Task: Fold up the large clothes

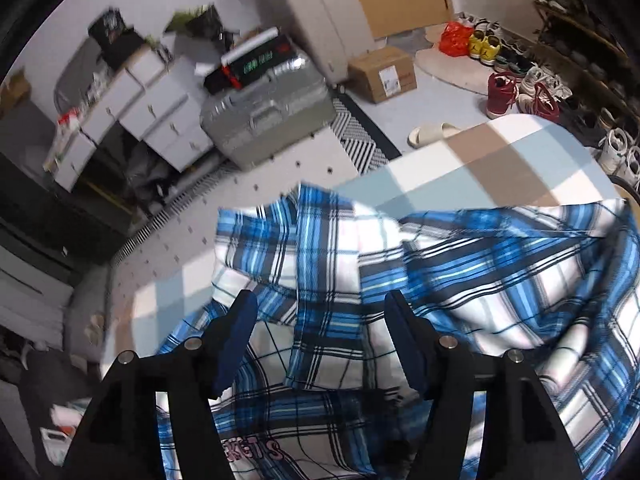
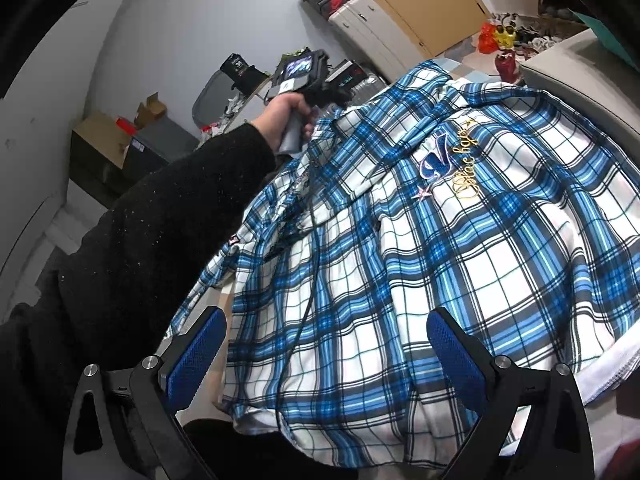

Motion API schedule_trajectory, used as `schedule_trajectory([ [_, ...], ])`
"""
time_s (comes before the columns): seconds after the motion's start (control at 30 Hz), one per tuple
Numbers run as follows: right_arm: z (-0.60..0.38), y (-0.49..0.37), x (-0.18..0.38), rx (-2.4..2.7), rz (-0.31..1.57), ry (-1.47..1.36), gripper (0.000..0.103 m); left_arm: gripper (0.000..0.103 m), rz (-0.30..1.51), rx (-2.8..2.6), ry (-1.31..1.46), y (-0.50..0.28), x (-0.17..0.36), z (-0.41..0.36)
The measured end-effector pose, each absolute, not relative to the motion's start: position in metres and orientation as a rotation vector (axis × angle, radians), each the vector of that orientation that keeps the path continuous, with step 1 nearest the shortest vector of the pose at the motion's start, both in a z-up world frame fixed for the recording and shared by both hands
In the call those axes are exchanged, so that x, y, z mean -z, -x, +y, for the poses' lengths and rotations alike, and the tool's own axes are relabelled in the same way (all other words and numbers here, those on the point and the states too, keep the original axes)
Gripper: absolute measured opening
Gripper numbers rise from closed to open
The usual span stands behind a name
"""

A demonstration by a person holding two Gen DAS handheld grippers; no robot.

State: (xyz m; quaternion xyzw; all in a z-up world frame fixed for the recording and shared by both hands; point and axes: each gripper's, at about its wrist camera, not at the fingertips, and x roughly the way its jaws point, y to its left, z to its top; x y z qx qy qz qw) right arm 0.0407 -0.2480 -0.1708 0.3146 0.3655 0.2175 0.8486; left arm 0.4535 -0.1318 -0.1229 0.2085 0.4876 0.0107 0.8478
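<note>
in your left wrist view the left gripper (image 1: 320, 340) stands open with nothing pinched, its pads above a rumpled fold of the plaid shirt (image 1: 460, 280); the shirt lies on the checked bed (image 1: 500, 160) and spreads mostly to the right of your jaws and away toward the far edge, so any next grab on this side is straight below or a little right (the picture is blurred, so i can't tell whether the pads brush the cloth). in your right wrist view the right gripper (image 2: 326, 352) is open too, empty, poised over the near hem; the shirt's long axis runs from that hem away toward the collar, past the embroidered logo (image 2: 448, 172). your left hand (image 2: 286, 114) sits at the far left side near the collar, so the right jaws are the nearer ones to the hem.
</note>
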Motion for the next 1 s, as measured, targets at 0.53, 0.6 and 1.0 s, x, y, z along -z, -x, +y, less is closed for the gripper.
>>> schedule_trajectory([
  [0.53,-0.260,-0.058,0.192,-0.384,0.870,-0.650,0.102,0.001,1.066,0.156,-0.386,-0.477,0.129,-0.143],
  [0.6,-0.259,-0.057,0.192,-0.383,0.869,-0.649,0.102,0.001,0.962,0.130,-0.464,-0.471,0.115,-0.152],
  [1.0,-0.257,-0.052,0.192,-0.406,0.863,-0.652,0.102,0.015,0.340,-0.176,-0.947,-0.444,0.086,-0.206],
])
